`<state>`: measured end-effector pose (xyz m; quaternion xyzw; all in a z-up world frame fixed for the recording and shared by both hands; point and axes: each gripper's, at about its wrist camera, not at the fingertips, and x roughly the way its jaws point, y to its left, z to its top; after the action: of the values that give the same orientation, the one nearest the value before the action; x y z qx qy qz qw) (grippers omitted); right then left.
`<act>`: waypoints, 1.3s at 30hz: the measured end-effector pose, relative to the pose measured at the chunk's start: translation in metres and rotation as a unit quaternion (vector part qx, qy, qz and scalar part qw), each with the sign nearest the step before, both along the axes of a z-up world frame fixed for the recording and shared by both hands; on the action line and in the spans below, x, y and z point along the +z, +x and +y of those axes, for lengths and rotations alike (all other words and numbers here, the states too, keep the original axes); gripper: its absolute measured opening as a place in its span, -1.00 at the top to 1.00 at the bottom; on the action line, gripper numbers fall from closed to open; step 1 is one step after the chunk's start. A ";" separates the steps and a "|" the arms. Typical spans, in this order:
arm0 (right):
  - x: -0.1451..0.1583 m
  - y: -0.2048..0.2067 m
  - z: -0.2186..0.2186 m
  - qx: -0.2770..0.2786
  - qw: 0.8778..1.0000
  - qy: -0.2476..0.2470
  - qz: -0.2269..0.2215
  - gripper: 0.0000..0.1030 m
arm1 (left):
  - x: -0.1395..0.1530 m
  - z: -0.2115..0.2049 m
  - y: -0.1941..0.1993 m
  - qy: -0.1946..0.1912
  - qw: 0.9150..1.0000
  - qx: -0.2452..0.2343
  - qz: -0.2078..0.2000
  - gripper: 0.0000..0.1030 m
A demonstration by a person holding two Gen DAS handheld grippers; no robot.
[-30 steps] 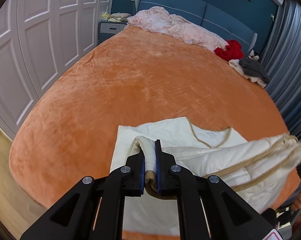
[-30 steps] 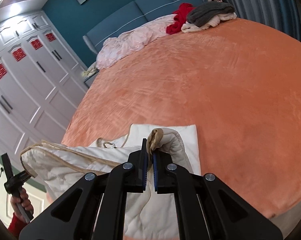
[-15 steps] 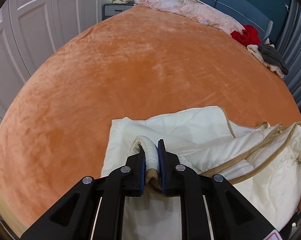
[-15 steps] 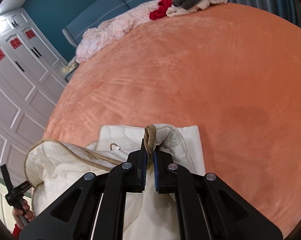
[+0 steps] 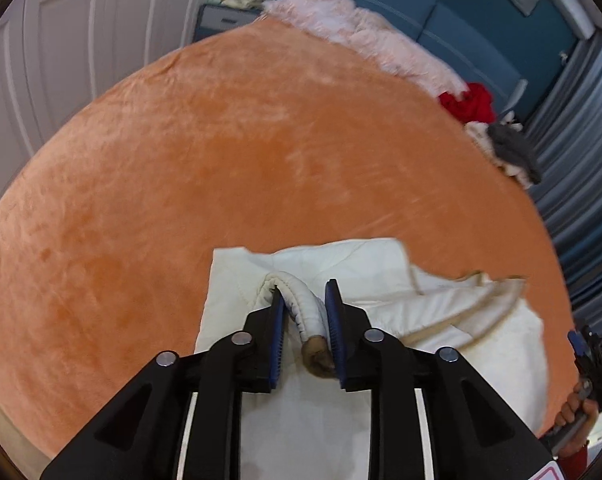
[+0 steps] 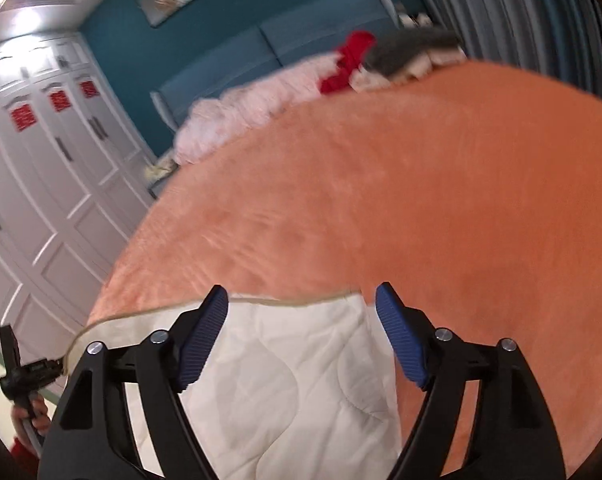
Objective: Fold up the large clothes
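A cream quilted jacket (image 5: 361, 264) with tan trim lies folded on the orange bed cover (image 5: 221, 160), near the bed's front edge. My left gripper (image 5: 305, 300) points down at it with its jaws opening. The rolled sleeve with its tan cuff (image 5: 317, 354) still stands between the pads, leaning on the right one, with a gap at the left pad. My right gripper (image 6: 301, 292) hovers over the jacket (image 6: 285, 380), jaws opening wide with nothing between them. Each gripper shows at the edge of the other's view, held in a hand (image 5: 577, 412).
At the head of the bed lie a pink blanket (image 5: 361, 36), a red garment (image 5: 471, 102) and a grey and cream pile (image 5: 513, 148). White wardrobe doors (image 5: 81, 40) stand to the left and grey curtains (image 5: 581, 140) to the right. A nightstand (image 5: 225, 20) sits by the headboard.
My right gripper has let go of the tan cuff and opened wide. My left jaws have parted around the sleeve. The jacket's lifted half has come down flat onto the bed.
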<state>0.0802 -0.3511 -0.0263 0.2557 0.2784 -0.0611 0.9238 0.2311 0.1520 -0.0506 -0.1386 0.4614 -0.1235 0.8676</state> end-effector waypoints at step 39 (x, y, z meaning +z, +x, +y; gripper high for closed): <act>-0.039 0.073 0.015 -0.003 0.995 -0.032 0.099 0.86 | -0.036 -0.030 0.071 0.107 0.993 0.058 0.003 0.89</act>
<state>0.1535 -0.3363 -0.0656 0.2200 0.3657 -0.0982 0.8990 0.3024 0.1217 -0.0869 -0.0723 0.4654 -0.0223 0.8818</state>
